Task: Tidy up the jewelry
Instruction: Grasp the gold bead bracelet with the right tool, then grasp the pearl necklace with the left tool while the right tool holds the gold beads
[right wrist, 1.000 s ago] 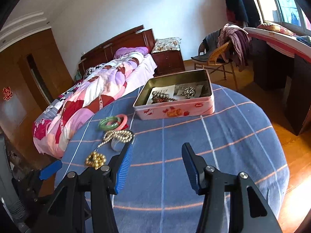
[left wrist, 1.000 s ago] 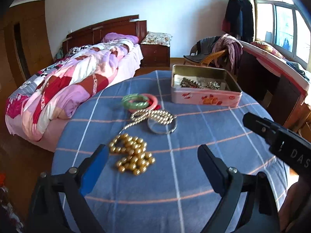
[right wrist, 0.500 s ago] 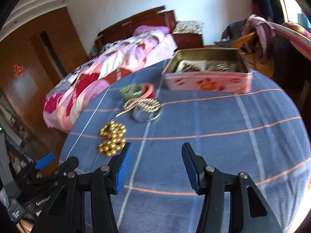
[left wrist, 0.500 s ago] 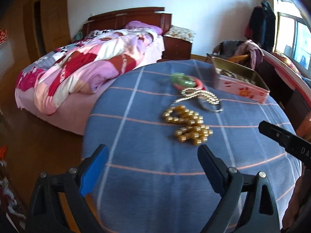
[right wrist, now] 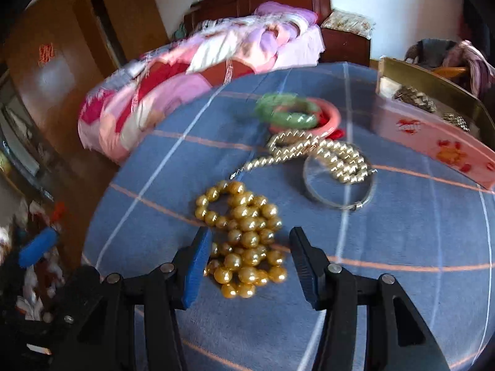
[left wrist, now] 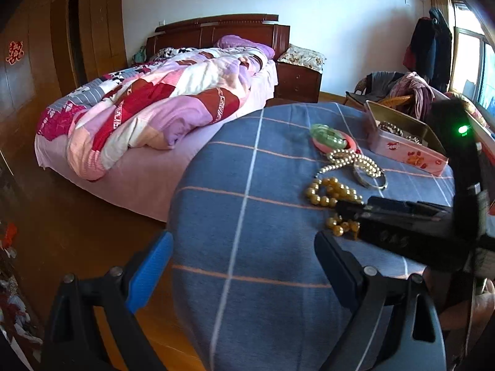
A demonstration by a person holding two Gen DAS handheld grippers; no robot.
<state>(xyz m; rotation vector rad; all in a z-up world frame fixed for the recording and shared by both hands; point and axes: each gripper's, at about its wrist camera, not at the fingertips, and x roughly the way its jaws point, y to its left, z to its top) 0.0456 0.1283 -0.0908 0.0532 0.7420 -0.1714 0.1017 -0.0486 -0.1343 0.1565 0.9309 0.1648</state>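
A heap of gold beads (right wrist: 244,238) lies on the blue checked tablecloth (right wrist: 402,278). My right gripper (right wrist: 249,266) is open, its fingers on either side of the heap's near end. Beyond lie a pale pearl strand (right wrist: 321,154), a silver bangle (right wrist: 340,185), and green (right wrist: 287,111) and pink (right wrist: 324,114) bangles. The pink tin box (right wrist: 433,142) with jewelry in it stands at the far right. My left gripper (left wrist: 241,266) is open and empty over the table's left edge. There the right gripper's body (left wrist: 402,225) covers part of the gold beads (left wrist: 331,191).
A bed with a patchwork quilt (left wrist: 154,105) stands left of the table. The wooden floor (left wrist: 77,222) lies below the table's left edge. A chair with clothes (left wrist: 402,89) stands behind the tin box (left wrist: 405,142).
My right gripper has moved left and down to straddle the gold beads. My left gripper has swung left, away from the jewelry, toward the table's edge.
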